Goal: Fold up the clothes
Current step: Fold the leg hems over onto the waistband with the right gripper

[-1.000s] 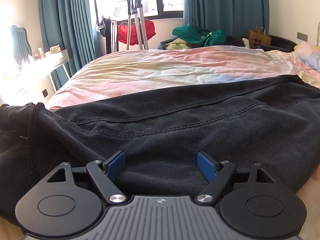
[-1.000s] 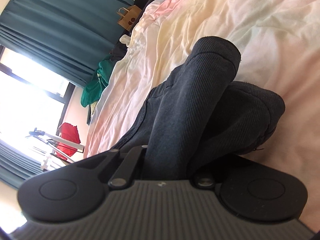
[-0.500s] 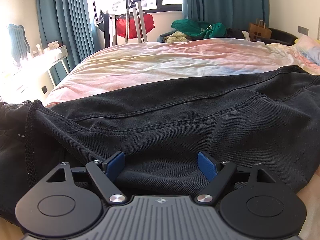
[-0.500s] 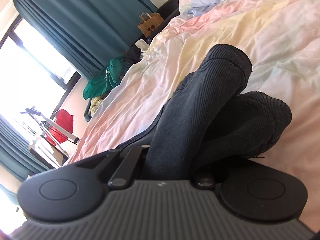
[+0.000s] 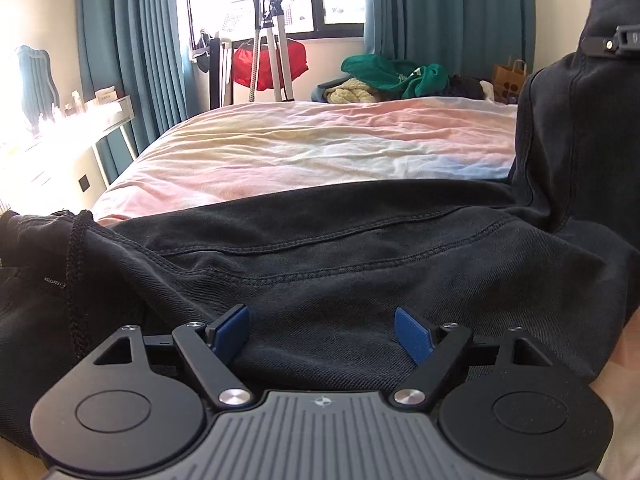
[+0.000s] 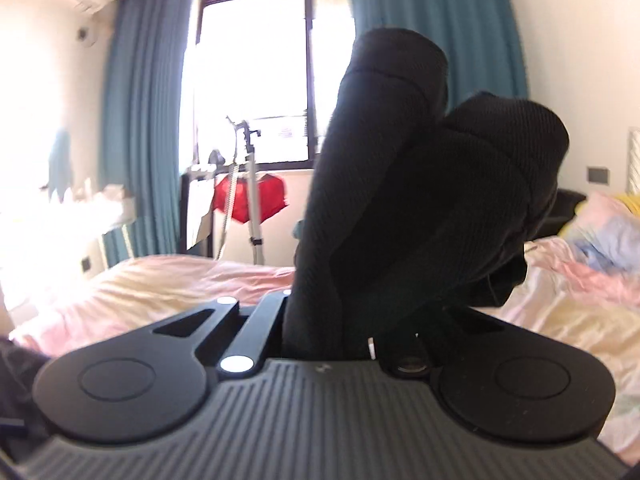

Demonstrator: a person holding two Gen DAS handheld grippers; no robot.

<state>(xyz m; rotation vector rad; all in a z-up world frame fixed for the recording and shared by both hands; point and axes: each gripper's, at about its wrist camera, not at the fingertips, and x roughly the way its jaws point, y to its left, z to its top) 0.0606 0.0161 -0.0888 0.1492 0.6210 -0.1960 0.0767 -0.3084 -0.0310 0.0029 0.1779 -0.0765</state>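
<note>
A black garment [image 5: 360, 248] with stitched seams and a drawstring lies across the near edge of the bed. My left gripper [image 5: 322, 330] rests low on it, its blue pads [image 5: 412, 338] wide apart and the cloth lying loose between them. My right gripper [image 6: 344, 320] is shut on the garment's two ribbed cuffs [image 6: 400, 140], which stick up in front of its camera and hide the fingertips. In the left wrist view that gripper [image 5: 616, 42] sits high at the right, with a length of the garment [image 5: 560, 140] hanging from it down to the bed.
The bed sheet [image 5: 320, 148] is pastel and wrinkled. Beyond the bed are a pile of green and cream clothes [image 5: 392, 76], a paper bag [image 5: 510, 80] and a drying rack with a red item [image 5: 272, 60]. A desk [image 5: 92, 116] stands at the left, pillows [image 6: 600, 220] at the right.
My right gripper has risen and rolled upright, carrying the cuffs up off the sheet. The lifted part of the garment now shows at the right of the left wrist view. The left gripper has stayed put.
</note>
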